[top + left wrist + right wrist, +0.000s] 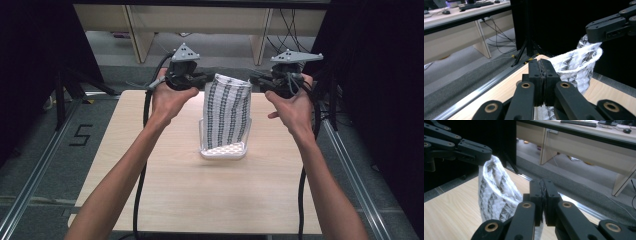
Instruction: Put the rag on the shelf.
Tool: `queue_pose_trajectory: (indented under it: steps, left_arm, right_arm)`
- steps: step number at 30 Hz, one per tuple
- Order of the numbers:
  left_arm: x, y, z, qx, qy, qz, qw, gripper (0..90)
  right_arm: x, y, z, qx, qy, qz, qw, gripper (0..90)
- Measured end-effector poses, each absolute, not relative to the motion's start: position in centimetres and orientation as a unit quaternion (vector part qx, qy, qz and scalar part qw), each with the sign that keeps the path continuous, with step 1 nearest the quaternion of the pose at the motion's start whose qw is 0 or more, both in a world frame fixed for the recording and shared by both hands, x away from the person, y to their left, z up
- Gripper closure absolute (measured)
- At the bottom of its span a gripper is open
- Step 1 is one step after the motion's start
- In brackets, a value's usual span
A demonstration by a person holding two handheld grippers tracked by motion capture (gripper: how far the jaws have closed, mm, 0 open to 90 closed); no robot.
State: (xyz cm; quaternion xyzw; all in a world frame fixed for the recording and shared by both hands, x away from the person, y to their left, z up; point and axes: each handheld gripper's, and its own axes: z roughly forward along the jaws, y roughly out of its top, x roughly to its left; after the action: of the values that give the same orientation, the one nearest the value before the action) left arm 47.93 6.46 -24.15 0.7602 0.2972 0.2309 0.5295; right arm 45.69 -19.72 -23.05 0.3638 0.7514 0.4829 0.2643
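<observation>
- The left claw (209, 80) is hovering above the far half of the wooden surface (165, 190), its jaws pressed together and pinching the left top edge of a white mesh bag (227, 112) patterned with dark stripes.
- The right claw (254, 79) is hanging opposite it at about the same height, its jaws also pressed together and pinching the right top edge of the same bag.
- In the high view the bag is hanging stretched between the two claws, its mouth pulled wide and its body drooping down toward the surface.
- The lower end of the bag is sitting in or just at a white perforated tray (223, 151) lying near the middle of the surface; whether the fabric is touching the tray floor I cannot tell.
- In the left gripper view the left claw (541, 72) is gripping the bag (574, 67) at its near rim, while the right claw (596, 37) is clamping the far rim at upper right.
- In the right gripper view the right claw (541, 192) is holding fabric between its closed jaws, and the left claw (480, 153) is biting the bag (496, 195) at its top corner.
- Each of the person's hands is wrapping around a gripper body, with a black cable (142, 170) trailing back along the left forearm.
- Pale desks (145, 30) are standing on the grey floor beyond the surface.
</observation>
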Motion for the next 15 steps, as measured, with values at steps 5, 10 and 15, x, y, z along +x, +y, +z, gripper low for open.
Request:
queue_pose_trajectory:
  steps: [5, 10, 15]
  left_arm:
    - [49.5, 6.5, -24.3, 0.754, 0.311, 0.227, 0.533, 87.9]
    - [51.2, 6.3, -24.9, 0.748, 0.328, 0.226, 0.531, 87.8]
    - [52.8, 6.2, -26.1, 0.747, 0.339, 0.217, 0.529, 87.6]
  right_arm:
    - [46.9, -19.4, -23.0, 0.374, 0.747, 0.483, 0.263, 88.2]
    - [48.5, -19.0, -23.5, 0.398, 0.743, 0.475, 0.251, 88.1]
    - [50.5, -18.9, -24.9, 0.42, 0.74, 0.47, 0.234, 88.0]
